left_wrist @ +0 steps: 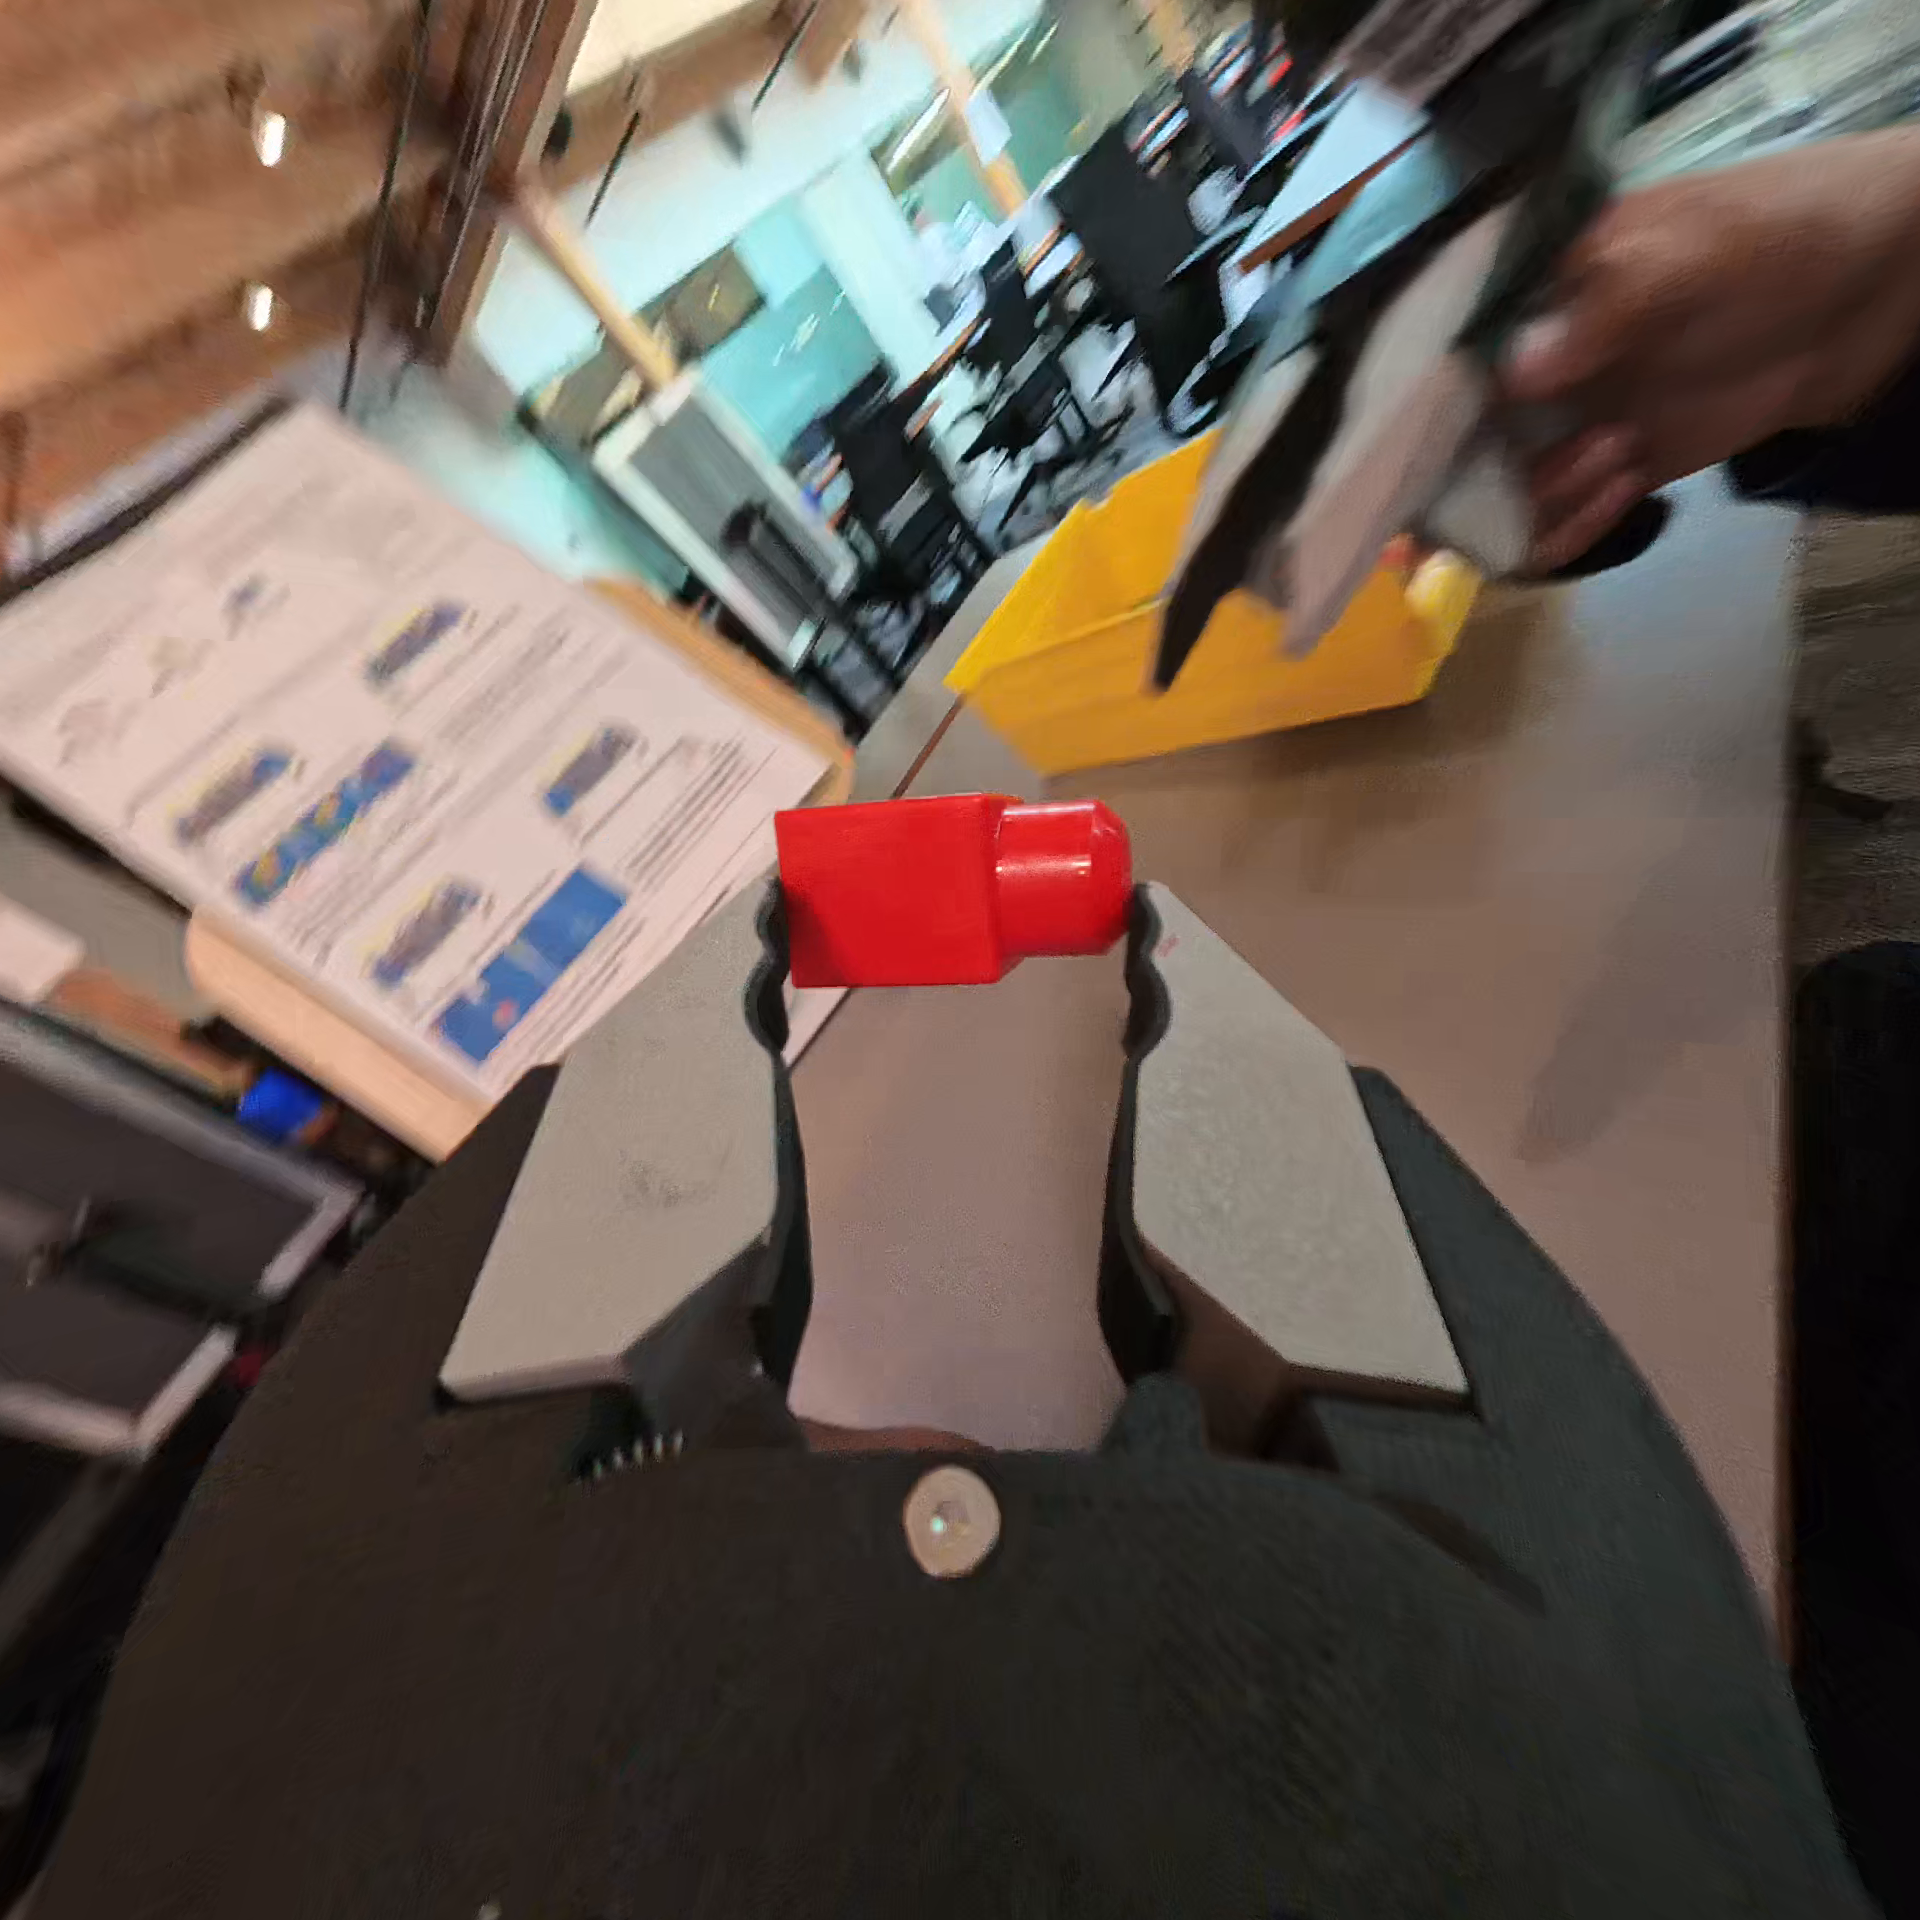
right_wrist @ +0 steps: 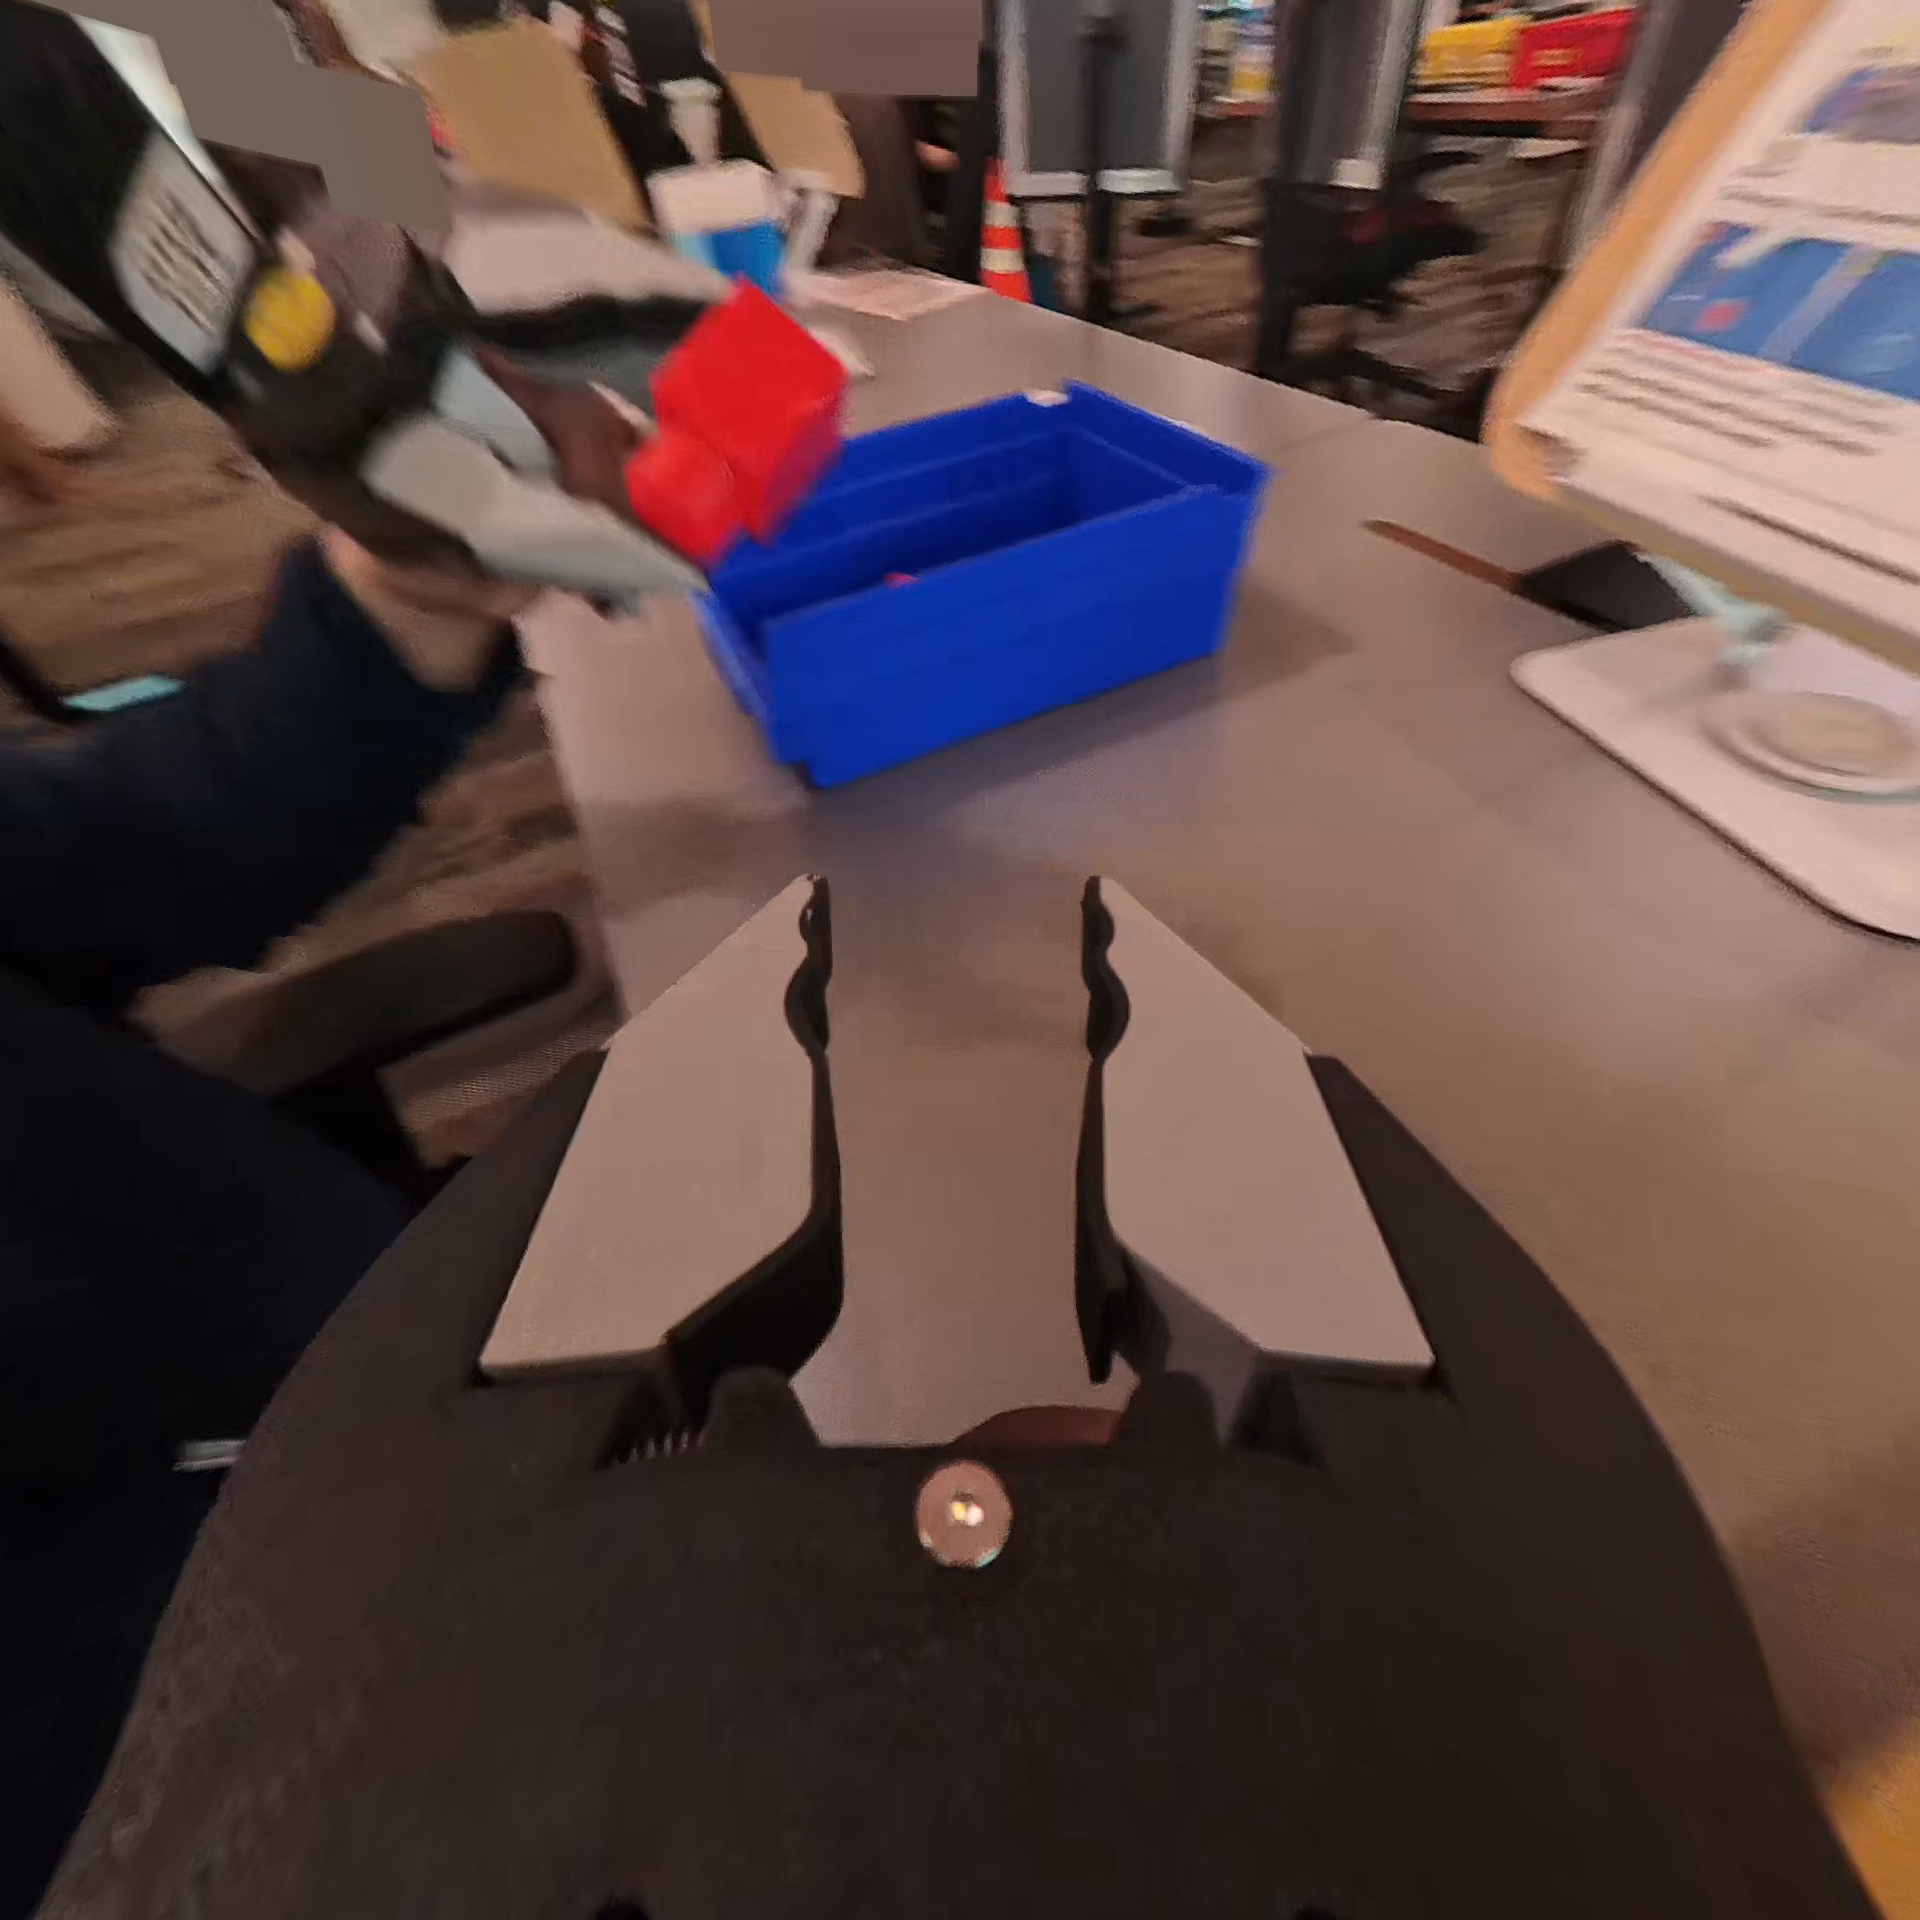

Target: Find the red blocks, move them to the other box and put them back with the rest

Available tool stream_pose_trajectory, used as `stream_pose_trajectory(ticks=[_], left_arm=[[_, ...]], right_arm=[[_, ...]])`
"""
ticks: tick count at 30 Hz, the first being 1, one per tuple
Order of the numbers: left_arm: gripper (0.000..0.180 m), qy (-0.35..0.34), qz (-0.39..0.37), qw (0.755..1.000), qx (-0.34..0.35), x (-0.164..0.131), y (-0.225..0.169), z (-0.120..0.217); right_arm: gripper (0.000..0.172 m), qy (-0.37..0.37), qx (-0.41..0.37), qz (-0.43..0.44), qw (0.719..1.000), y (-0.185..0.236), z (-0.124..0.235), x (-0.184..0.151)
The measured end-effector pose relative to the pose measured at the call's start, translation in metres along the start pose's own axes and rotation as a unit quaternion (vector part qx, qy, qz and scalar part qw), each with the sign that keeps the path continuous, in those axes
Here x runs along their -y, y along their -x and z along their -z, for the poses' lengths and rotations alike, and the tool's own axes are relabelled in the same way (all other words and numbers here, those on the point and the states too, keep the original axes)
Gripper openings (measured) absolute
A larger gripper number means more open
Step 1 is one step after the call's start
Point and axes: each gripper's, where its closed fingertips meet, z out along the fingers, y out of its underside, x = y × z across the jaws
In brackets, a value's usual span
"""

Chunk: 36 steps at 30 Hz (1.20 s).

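Presently, left gripper (left_wrist: 951,914): clamped on red block (left_wrist: 940,888), pads pressing both ends, above table (left_wrist: 1455,935).
Right gripper (right_wrist: 951,914): jaws apart, bare.
Blue box (right_wrist: 997,623): on table, just beyond block.
Yellow box (left_wrist: 1195,686): farther off.

Around the blue box (right_wrist: 997,582), bare table (right_wrist: 1299,883) lies open on its near side and on its right. Farther right of it a white stand base (right_wrist: 1704,769) and a tilted poster board (right_wrist: 1714,343) block the way. Over the box's left corner hangs the left gripper (right_wrist: 717,457), its pads pressed on a red block (right_wrist: 743,416).
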Motion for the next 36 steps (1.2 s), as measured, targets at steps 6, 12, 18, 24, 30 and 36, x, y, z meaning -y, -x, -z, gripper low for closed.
stream_pose_trajectory(ticks=[6,12,18,24,30,36], left_arm=[[0.063,-0.163,-0.071,0.983,-0.053,0.048,-0.075,-0.012],[0.063,-0.175,-0.071,0.98,-0.056,0.043,-0.085,-0.017],[0.063,-0.138,-0.06,0.988,-0.036,0.027,-0.081,-0.028],[0.056,-0.126,-0.008,0.992,-0.001,0.017,-0.061,-0.023],[0.026,0.025,0.051,0.992,0.115,-0.033,0.01,-0.012],[0.03,0.118,0.208,0.955,0.177,-0.091,0.072,0.032]], right_arm=[[0.055,-0.046,0.255,-0.14,0.956,0.073,-0.017,0.019],[0.039,-0.049,0.337,-0.202,0.918,0.087,-0.015,0.015],[0.037,-0.047,0.312,-0.222,0.923,0.074,-0.021,0.008],[0.036,-0.068,0.193,-0.183,0.961,0.035,-0.009,0.017],[0.036,-0.066,-0.208,-0.025,0.976,-0.097,0.078,0.026],[0.036,0.025,-0.496,-0.04,0.867,-0.216,0.204,-0.037]])
